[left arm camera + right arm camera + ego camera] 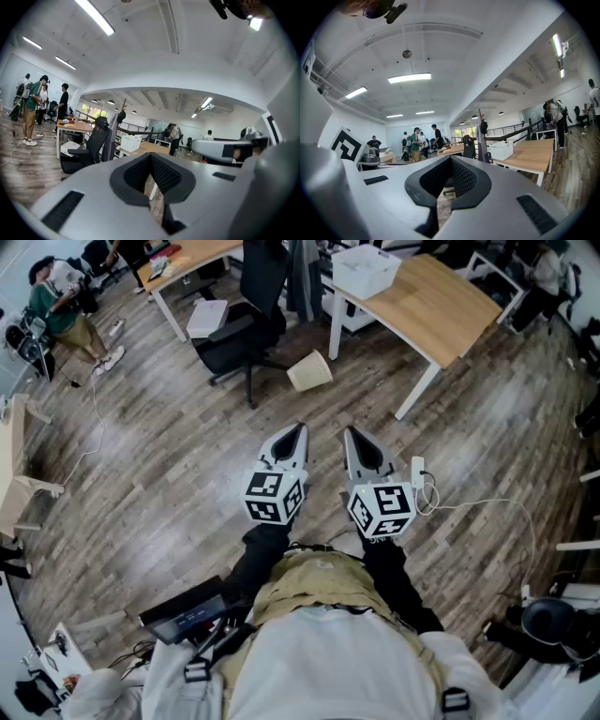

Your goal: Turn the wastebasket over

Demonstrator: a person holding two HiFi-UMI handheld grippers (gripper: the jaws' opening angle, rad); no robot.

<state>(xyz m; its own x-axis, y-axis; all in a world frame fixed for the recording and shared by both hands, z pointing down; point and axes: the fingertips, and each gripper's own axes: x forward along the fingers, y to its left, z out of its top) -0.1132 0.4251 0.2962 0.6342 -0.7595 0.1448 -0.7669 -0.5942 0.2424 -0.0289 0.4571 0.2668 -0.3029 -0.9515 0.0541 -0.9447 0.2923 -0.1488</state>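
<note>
The grey-brown plank floor (187, 456) carries everything. A black swivel office chair (246, 329) stands on it, with a light wooden worktop on white legs (441, 306) to its right. Just right of the chair's base, the pale beige tapered wastebasket (310, 371) lies tipped on its side, long axis along the floor, running from chair toward worktop; which end is the mouth I cannot tell. Well short of the chair, the left gripper (300, 427) and right gripper (348, 431) are both closed and empty, so, as I judge it, the whole turn is left to do
</note>
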